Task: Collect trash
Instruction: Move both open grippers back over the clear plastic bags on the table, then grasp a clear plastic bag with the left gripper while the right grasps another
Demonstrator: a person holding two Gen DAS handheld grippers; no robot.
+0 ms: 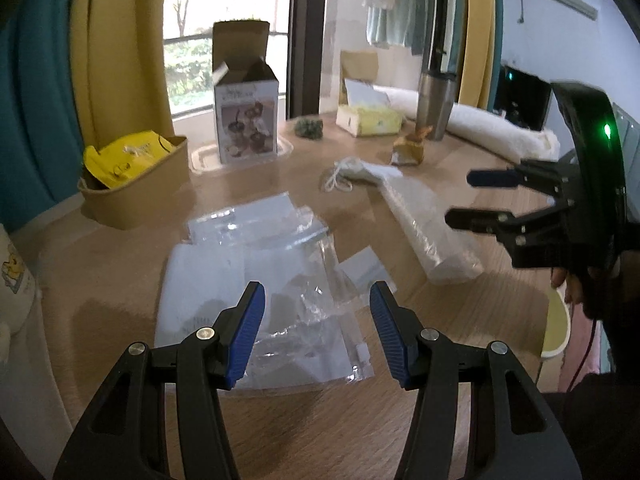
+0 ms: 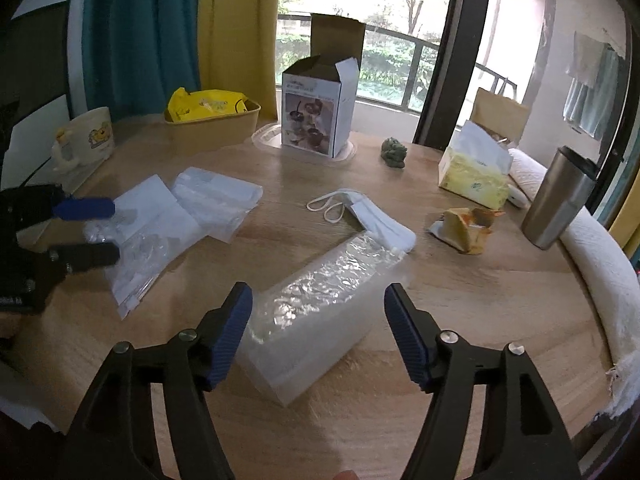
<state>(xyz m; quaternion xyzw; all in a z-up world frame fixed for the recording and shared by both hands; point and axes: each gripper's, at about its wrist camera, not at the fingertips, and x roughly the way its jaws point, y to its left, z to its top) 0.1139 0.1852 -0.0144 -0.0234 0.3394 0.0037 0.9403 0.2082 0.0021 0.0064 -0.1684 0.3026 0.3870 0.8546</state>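
Clear plastic bags lie in a loose pile on the wooden table. My left gripper is open just above their near edge; it also shows in the right wrist view. A bubble-wrap pouch lies to the right, with my open right gripper hovering over its near end; this gripper also shows in the left wrist view. A white face mask lies at the pouch's far end. A crumpled orange wrapper lies further right. A tan bin holds a yellow bag.
An open printed carton stands at the back on a plastic lid. A small green figure, a yellow tissue box and a steel tumbler stand at the right. A cartoon mug sits at the left edge.
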